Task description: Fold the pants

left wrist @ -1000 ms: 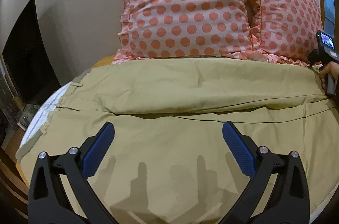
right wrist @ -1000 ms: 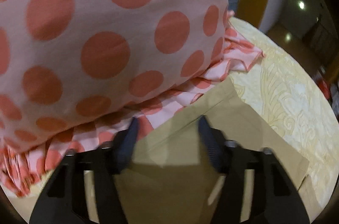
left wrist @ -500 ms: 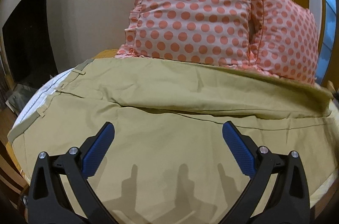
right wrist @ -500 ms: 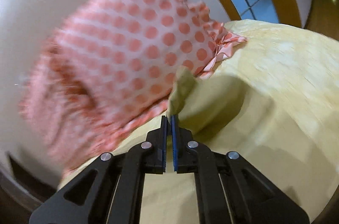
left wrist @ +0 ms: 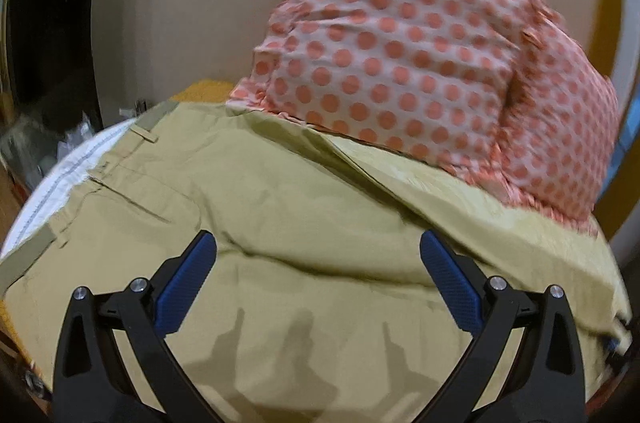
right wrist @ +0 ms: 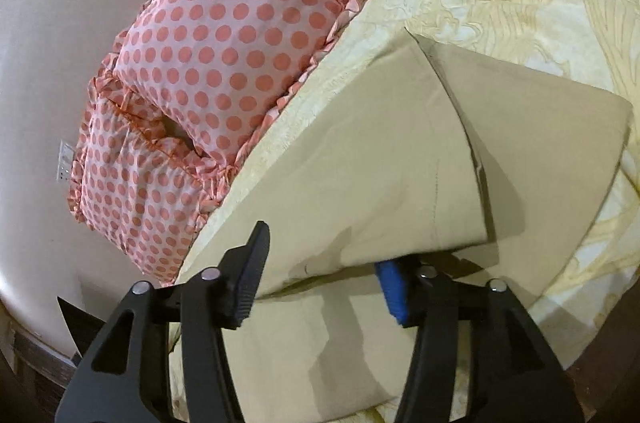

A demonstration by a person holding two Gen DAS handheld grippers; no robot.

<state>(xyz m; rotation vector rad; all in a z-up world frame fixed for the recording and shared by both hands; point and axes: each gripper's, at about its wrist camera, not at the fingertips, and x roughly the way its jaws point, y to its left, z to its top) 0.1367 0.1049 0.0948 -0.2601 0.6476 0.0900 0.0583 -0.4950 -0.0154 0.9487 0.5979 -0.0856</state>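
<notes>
The khaki pants lie spread across the bed, waistband toward the left edge, over a pale yellow patterned bedspread. The left gripper hovers above them with its blue pads wide apart, holding nothing. The right gripper is also spread open; a folded-over leg end drapes between its fingers, ungripped. Two polka-dot pillows lean against the wall just behind.
</notes>
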